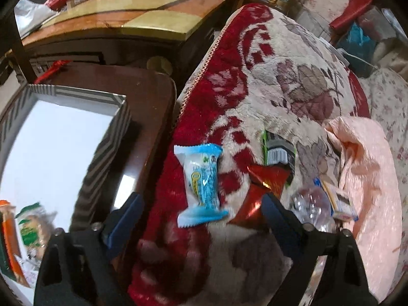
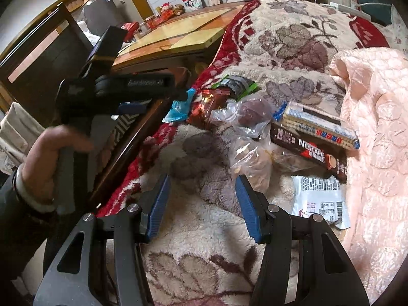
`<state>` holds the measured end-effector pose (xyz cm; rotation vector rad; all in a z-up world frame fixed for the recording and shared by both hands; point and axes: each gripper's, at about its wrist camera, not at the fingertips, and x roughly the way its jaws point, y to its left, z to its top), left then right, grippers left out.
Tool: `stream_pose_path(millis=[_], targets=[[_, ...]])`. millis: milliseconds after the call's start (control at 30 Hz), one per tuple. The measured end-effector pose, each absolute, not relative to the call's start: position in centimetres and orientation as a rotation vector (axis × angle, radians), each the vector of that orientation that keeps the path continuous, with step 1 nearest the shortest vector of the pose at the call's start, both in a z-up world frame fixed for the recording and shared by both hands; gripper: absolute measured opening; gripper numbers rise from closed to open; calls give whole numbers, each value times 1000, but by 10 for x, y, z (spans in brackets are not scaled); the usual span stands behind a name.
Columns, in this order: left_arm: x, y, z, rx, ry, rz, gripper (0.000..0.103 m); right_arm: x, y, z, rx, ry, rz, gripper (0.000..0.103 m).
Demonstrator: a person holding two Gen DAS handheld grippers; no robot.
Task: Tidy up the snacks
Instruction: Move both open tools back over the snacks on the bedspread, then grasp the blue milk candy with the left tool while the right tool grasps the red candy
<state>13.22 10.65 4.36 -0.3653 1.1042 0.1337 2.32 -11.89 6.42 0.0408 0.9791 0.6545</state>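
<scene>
Blue-and-white snack packet [image 1: 201,186] flat on blanket beside red packet [image 1: 257,191].

Orange packet [image 1: 9,239] in box [image 1: 107,150] cut by frame edge; red packet [image 1: 257,191] partly behind left fingers [image 1: 276,219].

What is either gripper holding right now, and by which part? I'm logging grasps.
Nothing. The left gripper is open around the blue-and-white snack packet; the right gripper is open over the blanket.
</scene>
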Motion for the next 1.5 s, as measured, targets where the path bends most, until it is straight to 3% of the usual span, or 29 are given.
stream_pose_path(millis=[167, 233, 300, 1000, 1233, 1267, 1333, 1500], targets=[[146, 106, 31, -371, 1137, 113, 69, 28, -121, 57, 51, 1001, 653, 54], [150, 105, 26, -371, 1152, 103, 46, 31, -121, 55, 52, 1004, 654, 54], [152, 108, 21, -388, 1164, 101, 30, 35, -119, 57, 53, 1004, 657, 53], [98, 124, 32, -373, 1120, 121, 29, 145, -52, 30, 219, 1118, 563, 53], [94, 119, 28, -342, 1121, 125, 29, 159, -19, 22, 77, 1113, 488, 53], [93, 119, 26, -341, 1124, 124, 29, 159, -14, 18, 37, 1108, 487, 51], [91, 118, 26, -343, 1122, 126, 29, 154, -15, 19, -24, 1074, 491, 34], [82, 112, 30, -332, 1111, 124, 29, 138, -33, 24, -40, 1068, 551, 33]])
